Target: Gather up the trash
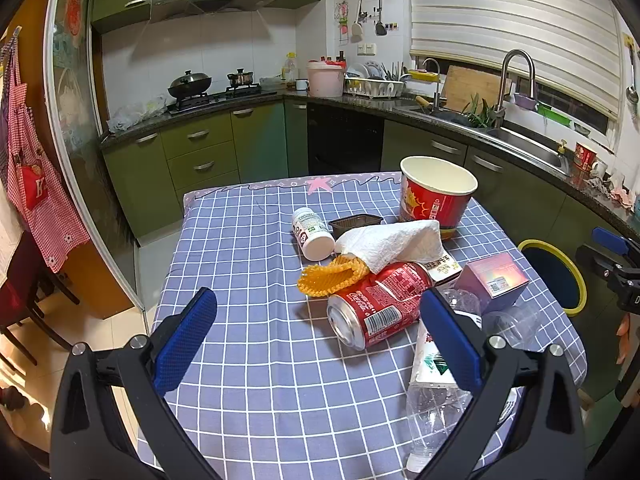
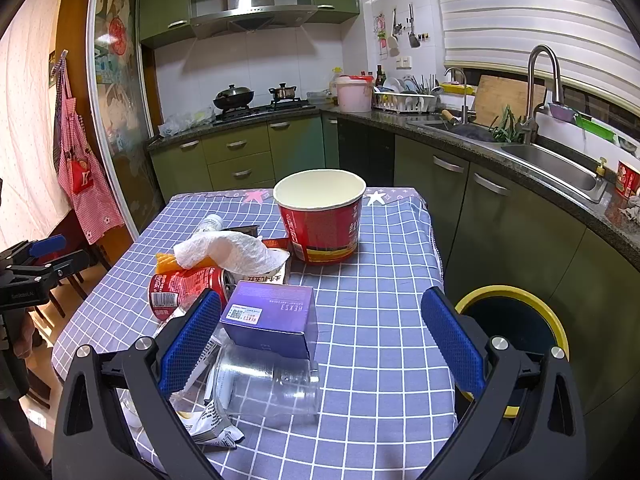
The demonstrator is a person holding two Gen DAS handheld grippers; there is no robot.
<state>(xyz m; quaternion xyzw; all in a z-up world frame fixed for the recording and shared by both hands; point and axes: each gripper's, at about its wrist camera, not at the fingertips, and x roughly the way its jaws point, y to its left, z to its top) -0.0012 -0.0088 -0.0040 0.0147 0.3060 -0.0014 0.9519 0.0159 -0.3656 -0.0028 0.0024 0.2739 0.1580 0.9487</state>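
Trash: crushed cola can (image 1: pixel 376 304), purple box (image 2: pixel 269 314), clear cup (image 2: pixel 266 380), paper towel (image 1: pixel 394 242), red paper bucket (image 2: pixel 320 216), frame centre on checked tablecloth (image 1: pixel 248 264).
Bin: yellow-rimmed (image 2: pixel 516 320), lower right.
Left gripper (image 1: pixel 316 336): wide open, empty.
Right gripper (image 2: pixel 320 338): wide open, empty.

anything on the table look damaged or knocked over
Yes. The red cola can lies on its side, its body dented and creased. The white pill bottle is tipped over too, and a clear plastic cup lies on its side near the purple box. Only the red paper bucket stands upright. No liquid spill shows.
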